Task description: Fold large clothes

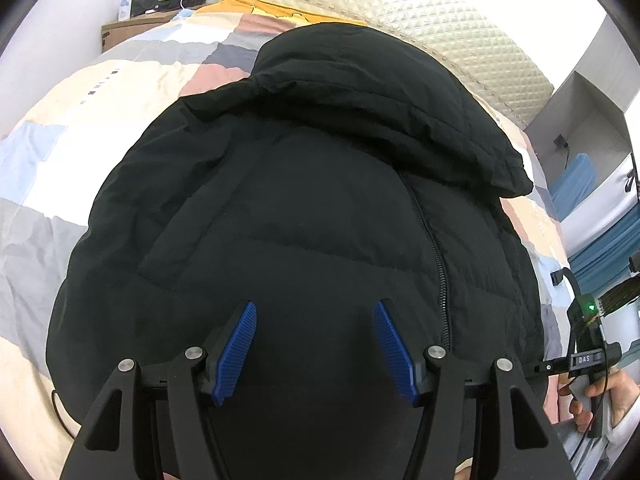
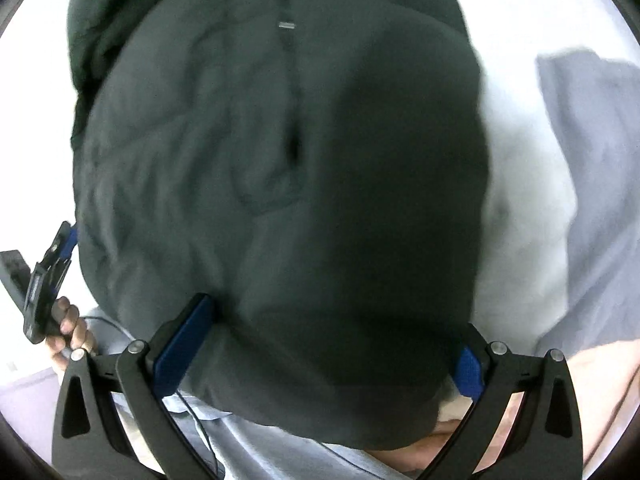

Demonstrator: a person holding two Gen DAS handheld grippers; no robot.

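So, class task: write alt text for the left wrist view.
A black puffer jacket, zipped, lies on a patchwork duvet on a bed. The left gripper hovers over its lower part, blue pads apart; a quilted headboard stands behind.

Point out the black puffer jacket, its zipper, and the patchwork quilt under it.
black puffer jacket (image 1: 320, 208): left wrist view, on the quilted front panel.
zipper (image 1: 436, 256): left wrist view, midway along the teeth.
patchwork quilt (image 1: 80, 128): left wrist view, on a bare cream patch left of the jacket.
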